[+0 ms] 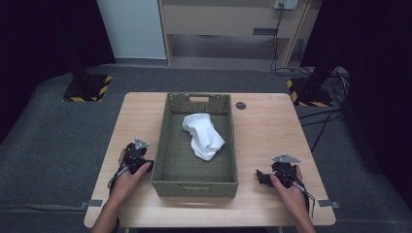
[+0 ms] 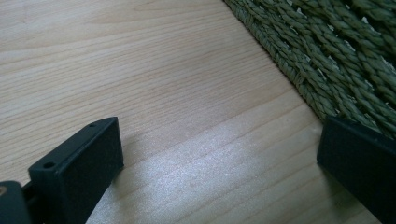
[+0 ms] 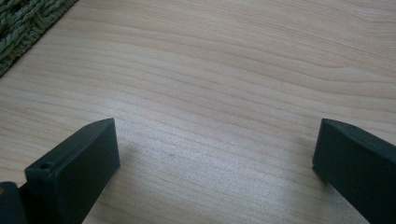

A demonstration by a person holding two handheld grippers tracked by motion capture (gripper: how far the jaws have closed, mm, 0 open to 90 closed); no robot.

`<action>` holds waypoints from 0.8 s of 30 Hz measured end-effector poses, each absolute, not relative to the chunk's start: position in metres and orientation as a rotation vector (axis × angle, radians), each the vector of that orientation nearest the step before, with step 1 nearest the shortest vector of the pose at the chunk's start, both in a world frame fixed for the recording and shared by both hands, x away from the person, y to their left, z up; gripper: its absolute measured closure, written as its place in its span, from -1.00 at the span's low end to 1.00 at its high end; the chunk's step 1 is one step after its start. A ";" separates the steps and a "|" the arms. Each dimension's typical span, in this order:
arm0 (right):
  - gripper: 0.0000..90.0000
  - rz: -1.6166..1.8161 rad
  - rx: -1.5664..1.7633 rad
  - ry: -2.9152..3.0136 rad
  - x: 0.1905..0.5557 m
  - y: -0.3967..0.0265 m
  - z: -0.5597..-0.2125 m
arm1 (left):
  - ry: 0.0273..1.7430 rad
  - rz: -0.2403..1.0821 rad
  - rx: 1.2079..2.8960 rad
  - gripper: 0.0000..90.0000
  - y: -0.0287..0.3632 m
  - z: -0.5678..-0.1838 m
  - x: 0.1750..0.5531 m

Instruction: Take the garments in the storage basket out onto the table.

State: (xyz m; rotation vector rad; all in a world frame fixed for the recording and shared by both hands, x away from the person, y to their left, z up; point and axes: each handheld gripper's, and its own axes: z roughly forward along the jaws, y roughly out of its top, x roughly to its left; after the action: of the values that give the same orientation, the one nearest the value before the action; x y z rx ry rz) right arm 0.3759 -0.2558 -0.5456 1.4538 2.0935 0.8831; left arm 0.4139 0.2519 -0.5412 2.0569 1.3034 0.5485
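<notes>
White crumpled cloth point(image 1: 203, 136), perhaps folded.

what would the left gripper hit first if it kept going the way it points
Probably the basket. The left gripper is open, low over the table, and the basket's woven side crosses its line just past the jaw nearer it. How steeply it points down is unclear, so the tabletop could come first.

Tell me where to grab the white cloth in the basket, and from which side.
Pinch the raised bunched fold at the far end of the white cloth, coming straight down from above: the green woven basket walls block any side approach, and that hump looks the easiest part to grip.
</notes>
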 end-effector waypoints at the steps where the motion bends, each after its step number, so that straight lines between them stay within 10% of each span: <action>1: -0.99 0.883 1.454 2.094 0.376 -0.256 -0.546 | 1.303 0.548 2.058 -1.00 0.252 -0.541 0.414; 24: -0.94 0.952 1.371 2.140 0.358 -0.251 -0.521 | 1.297 0.546 2.060 -1.00 0.252 -0.541 0.414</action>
State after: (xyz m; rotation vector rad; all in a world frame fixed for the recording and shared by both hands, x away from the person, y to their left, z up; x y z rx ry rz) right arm 0.3585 -0.2510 -0.5213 1.3712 2.1396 0.9521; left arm 0.4143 0.2523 -0.5412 2.0602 1.2969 0.5459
